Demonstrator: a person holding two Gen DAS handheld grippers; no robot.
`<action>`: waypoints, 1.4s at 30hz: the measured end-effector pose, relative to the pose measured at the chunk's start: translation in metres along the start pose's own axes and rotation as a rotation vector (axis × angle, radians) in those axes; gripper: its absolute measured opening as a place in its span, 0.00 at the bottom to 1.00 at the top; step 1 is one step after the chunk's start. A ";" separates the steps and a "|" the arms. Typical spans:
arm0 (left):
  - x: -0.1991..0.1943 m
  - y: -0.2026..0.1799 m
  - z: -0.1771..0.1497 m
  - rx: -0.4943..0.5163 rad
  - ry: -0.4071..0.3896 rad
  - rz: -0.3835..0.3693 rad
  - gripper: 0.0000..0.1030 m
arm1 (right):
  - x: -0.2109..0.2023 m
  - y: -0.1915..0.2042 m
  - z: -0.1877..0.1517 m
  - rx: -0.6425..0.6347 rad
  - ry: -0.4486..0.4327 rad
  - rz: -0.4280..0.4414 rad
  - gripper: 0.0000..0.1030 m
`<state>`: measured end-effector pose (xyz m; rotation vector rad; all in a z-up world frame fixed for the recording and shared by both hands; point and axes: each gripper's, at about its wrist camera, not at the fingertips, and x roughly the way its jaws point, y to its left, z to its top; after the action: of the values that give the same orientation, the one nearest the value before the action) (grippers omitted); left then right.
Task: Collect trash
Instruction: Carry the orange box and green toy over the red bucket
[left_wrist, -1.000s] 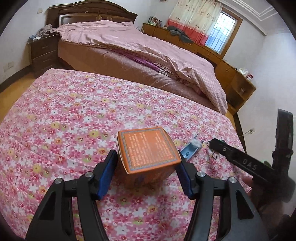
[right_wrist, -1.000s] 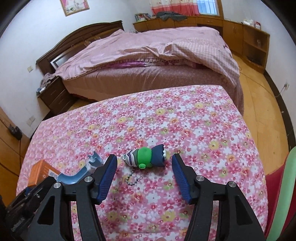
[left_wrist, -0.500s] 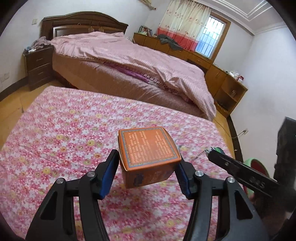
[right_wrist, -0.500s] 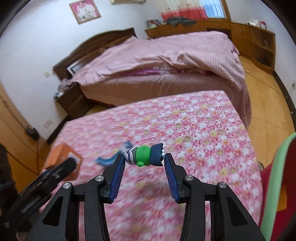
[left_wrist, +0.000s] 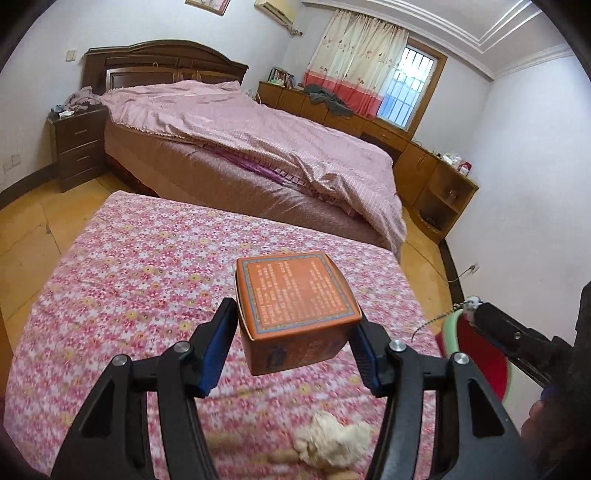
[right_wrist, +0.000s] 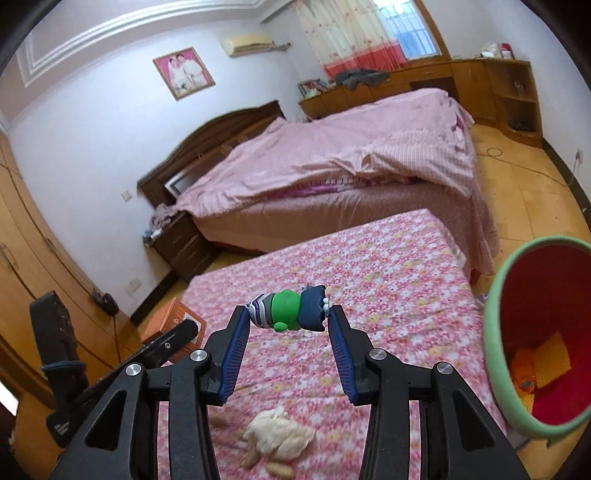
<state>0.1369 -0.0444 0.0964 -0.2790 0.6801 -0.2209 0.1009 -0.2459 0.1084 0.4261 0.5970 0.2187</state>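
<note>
Both pickups have left the floral cloth (left_wrist: 155, 258): my left tongs (left_wrist: 293, 332) clamp the orange box (left_wrist: 295, 295), my right tongs (right_wrist: 288, 325) pinch the green toy (right_wrist: 288, 308), now near the red bin (right_wrist: 546, 325); dropping comes next.

Floral-clothed table (left_wrist: 147, 266), crumpled tissue (left_wrist: 332, 443) atop.

Each wrist camera looked forward and downward along its own fingers, close above the floral bedspread (left_wrist: 147, 266). Both views shared the pink bed (right_wrist: 332, 166).
</note>
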 end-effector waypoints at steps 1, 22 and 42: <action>-0.004 -0.001 0.000 0.005 -0.003 -0.001 0.57 | -0.009 0.001 -0.002 0.005 -0.010 -0.002 0.43; -0.070 -0.064 -0.038 0.081 0.016 -0.123 0.57 | -0.113 -0.034 -0.025 0.084 -0.097 -0.111 0.43; -0.042 -0.154 -0.065 0.219 0.096 -0.212 0.57 | -0.145 -0.134 -0.022 0.178 -0.118 -0.270 0.43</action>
<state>0.0459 -0.1891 0.1226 -0.1307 0.7145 -0.5100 -0.0185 -0.4042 0.1038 0.5212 0.5529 -0.1179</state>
